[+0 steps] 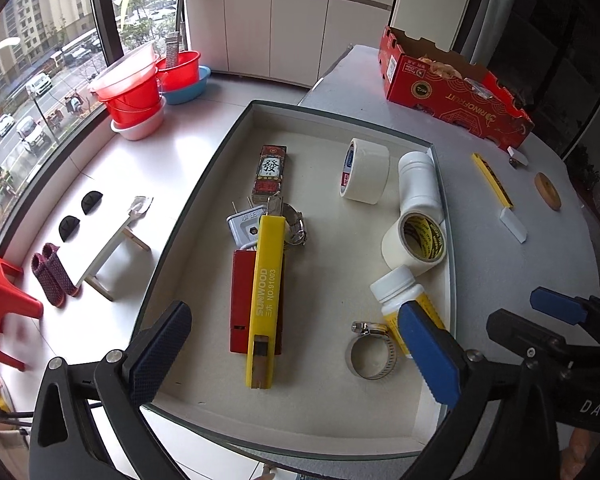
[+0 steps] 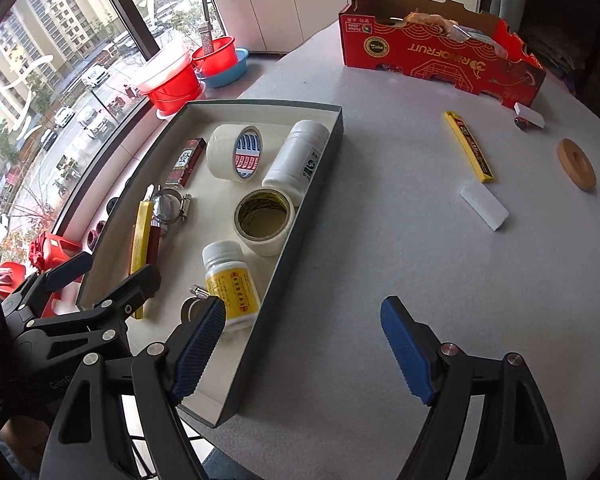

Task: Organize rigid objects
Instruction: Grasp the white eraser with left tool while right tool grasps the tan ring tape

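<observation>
The grey tabletop (image 2: 340,280) is shared by a shallow box tray (image 2: 300,216), set along its window side and already loaded with tape rolls, bottles, a hose clamp and a yellow utility knife (image 1: 265,300), and by several loose pieces lying well apart from the tray on the far right. Of these, the white block (image 2: 484,205) is judged the likeliest next pick: it is seen ahead and slightly to the right of the right gripper (image 2: 304,354), whose jaws are spread wide and empty, half over the tray's near wall. Its long axis is angled from upper left to lower right, so a turn of the wrist would be needed to span its short side. The left gripper (image 1: 296,354), likewise spread and empty, is held over the tray, farther from the block. Beyond the block lie a yellow blade case (image 2: 469,146) and a wooden disc (image 2: 576,164).
</observation>
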{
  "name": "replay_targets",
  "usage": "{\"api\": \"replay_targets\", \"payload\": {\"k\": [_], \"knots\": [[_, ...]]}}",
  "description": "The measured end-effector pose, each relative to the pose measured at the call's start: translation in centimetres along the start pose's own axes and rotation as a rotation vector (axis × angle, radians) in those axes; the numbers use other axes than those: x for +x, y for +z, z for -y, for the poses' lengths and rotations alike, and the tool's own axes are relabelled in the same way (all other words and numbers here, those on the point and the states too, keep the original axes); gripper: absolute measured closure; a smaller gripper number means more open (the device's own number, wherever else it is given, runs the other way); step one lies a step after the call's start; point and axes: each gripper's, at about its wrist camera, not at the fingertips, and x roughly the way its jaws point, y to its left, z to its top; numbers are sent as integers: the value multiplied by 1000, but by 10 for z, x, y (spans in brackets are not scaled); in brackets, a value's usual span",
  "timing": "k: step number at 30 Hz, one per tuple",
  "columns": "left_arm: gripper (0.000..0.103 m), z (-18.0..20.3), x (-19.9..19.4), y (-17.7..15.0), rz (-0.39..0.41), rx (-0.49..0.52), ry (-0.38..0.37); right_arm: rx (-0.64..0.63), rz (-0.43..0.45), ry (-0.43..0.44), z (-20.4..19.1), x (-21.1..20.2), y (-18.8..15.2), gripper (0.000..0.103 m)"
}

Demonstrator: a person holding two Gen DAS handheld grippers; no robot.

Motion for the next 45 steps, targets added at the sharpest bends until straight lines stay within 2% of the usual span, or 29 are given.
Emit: {"api": "replay_targets", "payload": {"k": [8,13,15,19,24,29,32,36,40,45], "knots": [[0,82,-26,-3,4,80,-142,228,23,-107,114,-26,-45,22],[0,140,-19,4,-24,30,-190,372,57,-179,188,-39,-55,22],[0,161,-5,10,-39,-6,-187,412,65,-197,215,-38,-52,22],[0,200,31,24,-84,-48,-132,455,69,-224,256,-28,-36,22],[0,235,70,45,-66,-60,-50,450,104,-270,295,-8,2,22],[0,247,105,61,-79,-99,11,413,140,-335,318,16,42,22],[0,252,108,65,-34,-100,42,354,169,-360,325,27,68,4],[0,253,117,71,-27,-116,50,276,199,-406,328,42,99,4],[0,253,128,76,-35,-144,48,233,216,-406,329,56,128,4],[0,257,137,76,-39,-119,57,196,234,-395,323,68,148,6]]}}
